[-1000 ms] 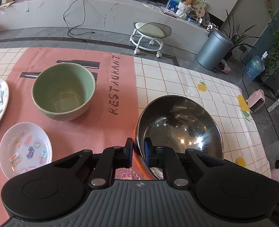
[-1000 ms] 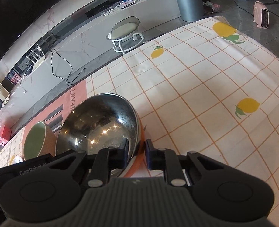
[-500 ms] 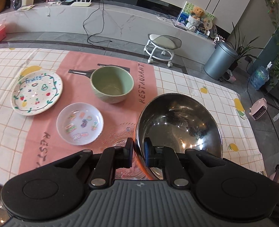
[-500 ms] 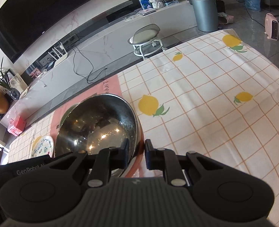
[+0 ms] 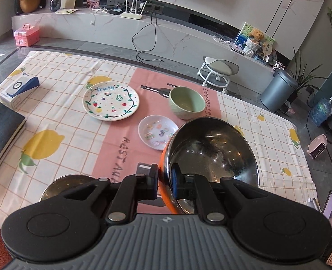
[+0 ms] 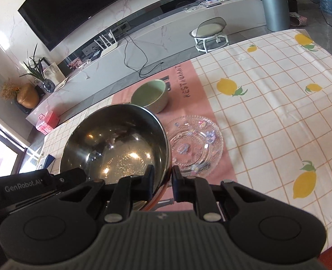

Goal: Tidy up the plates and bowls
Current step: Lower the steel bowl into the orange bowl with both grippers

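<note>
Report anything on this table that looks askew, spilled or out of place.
Nothing is spilled or broken. The one thing off level is the steel bowl, tilted above the table, its rim clamped by the left gripper and right gripper. The green bowl, fruit plate and small plate sit flat.

Three bowls; three plates; two claws.

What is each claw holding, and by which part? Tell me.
Both hold the steel bowl by its rim: the left claw on one edge, the right claw on the opposite edge.
</note>
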`<state>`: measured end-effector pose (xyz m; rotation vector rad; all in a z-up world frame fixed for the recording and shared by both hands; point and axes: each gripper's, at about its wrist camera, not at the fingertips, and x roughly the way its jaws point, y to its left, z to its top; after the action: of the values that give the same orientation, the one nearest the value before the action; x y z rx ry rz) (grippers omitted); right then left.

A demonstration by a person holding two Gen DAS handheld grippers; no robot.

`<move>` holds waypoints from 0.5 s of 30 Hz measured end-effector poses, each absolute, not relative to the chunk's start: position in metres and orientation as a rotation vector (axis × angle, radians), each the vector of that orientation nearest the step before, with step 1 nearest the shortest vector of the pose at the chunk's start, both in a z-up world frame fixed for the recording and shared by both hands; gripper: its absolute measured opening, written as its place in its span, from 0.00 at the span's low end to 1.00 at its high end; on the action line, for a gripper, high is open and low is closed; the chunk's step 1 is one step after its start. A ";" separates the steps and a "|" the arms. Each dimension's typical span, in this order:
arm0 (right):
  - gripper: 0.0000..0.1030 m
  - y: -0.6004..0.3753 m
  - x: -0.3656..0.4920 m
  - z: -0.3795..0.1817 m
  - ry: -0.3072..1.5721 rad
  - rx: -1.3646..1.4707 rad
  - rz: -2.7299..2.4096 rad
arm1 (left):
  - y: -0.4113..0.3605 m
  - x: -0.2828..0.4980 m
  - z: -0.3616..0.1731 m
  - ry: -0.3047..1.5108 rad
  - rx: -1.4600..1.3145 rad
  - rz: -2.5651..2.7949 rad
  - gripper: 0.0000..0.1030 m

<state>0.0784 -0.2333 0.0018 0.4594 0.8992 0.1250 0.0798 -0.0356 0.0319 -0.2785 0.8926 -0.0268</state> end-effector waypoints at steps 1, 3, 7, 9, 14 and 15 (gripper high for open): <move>0.14 -0.228 0.074 0.004 0.900 0.449 0.134 | -0.030 0.075 0.033 0.891 -0.283 -0.022 0.12; 0.14 -0.219 0.067 0.007 0.900 0.440 0.155 | -0.020 0.064 0.036 0.886 -0.292 -0.010 0.12; 0.14 -0.202 0.058 0.015 0.894 0.423 0.198 | 0.002 0.046 0.041 0.870 -0.319 0.011 0.12; 0.14 -0.192 0.053 0.019 0.888 0.410 0.219 | 0.013 0.039 0.043 0.864 -0.342 0.019 0.12; 0.13 -0.174 0.045 0.024 0.890 0.393 0.264 | 0.033 0.024 0.045 0.855 -0.362 0.037 0.13; 0.13 -0.169 0.045 0.025 0.893 0.387 0.271 | 0.037 0.020 0.043 0.857 -0.366 0.041 0.13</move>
<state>0.0446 -0.1692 0.0246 0.3869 0.8930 0.2708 0.0204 0.0369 0.0429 -0.3656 0.8569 0.0407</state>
